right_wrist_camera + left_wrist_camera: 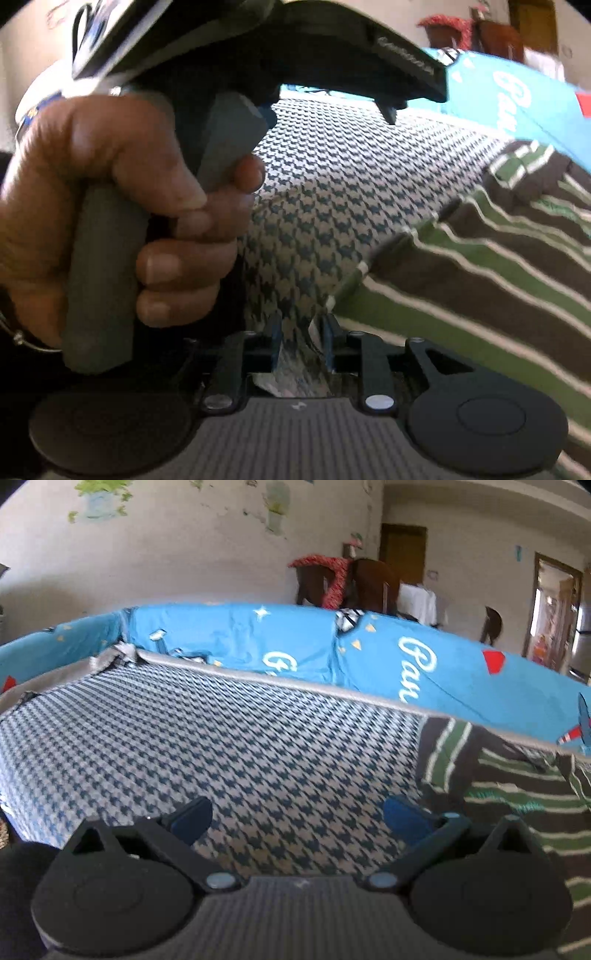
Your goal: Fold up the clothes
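Houndstooth fabric in blue and white covers the bed surface, which fills most of the left wrist view. On its right part a striped garment in brown, green and white is spread, its near edge lying beside the right blue fingertip. The left gripper is held above the bare sheet with its two blue-tipped fingers set wide apart and nothing between them. Along the far edge of the bed a bright blue padded bumper with white lettering and red shapes is seen, and behind it a white wall with peeling decals and dark wooden furniture draped with a red cloth.

In the right wrist view the right gripper is seen with its fingers drawn close together, and a fold of cloth at the garment's near corner appears pinched between them, though blur makes the exact contact hard to tell. At the left of that view a hand is wrapped around the grey handle of the other gripper.
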Demonstrator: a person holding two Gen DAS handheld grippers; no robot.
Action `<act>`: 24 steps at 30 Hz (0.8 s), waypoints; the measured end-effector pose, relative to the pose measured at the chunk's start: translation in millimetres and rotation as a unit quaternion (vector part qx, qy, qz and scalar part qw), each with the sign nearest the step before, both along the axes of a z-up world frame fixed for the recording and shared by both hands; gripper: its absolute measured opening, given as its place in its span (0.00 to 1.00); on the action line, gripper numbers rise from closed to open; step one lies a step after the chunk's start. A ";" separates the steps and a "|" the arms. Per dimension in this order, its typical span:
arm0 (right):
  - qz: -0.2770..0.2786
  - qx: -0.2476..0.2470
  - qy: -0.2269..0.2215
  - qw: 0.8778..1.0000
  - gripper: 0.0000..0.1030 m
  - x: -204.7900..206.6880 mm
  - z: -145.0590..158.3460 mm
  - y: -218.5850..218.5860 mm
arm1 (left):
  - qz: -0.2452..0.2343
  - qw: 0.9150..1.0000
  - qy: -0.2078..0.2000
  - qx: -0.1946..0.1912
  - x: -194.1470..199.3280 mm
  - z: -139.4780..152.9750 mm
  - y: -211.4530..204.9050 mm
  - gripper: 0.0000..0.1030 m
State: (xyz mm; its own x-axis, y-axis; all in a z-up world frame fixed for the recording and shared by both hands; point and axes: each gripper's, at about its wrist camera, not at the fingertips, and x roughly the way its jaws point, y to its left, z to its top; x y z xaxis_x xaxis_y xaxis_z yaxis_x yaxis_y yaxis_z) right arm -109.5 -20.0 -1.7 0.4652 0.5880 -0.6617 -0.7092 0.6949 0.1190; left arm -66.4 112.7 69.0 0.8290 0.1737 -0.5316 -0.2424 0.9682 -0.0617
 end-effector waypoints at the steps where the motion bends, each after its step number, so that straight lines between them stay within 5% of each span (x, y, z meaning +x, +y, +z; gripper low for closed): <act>1: -0.006 0.004 0.006 1.000 0.25 0.0 -0.3 -4.2 | -0.005 1.000 0.004 0.002 1.6 -1.7 -2.2 1.00; 14: -0.094 0.053 -0.034 0.994 0.34 -36.5 24.9 -72.8 | -0.082 0.995 0.053 0.007 9.2 -26.4 -32.6 1.00; 24: -0.276 0.046 -0.060 0.958 0.41 -39.0 27.0 -130.2 | -0.150 0.986 0.062 0.029 3.1 -38.4 -63.1 1.00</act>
State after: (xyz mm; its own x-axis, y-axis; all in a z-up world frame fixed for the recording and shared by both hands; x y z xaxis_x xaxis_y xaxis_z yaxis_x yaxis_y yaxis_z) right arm -148.5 -150.2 25.3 0.7915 0.2838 -0.5412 -0.2496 0.9585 0.1375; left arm -63.3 49.6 30.5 0.7770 -0.0377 -0.6284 0.0541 0.9985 0.0070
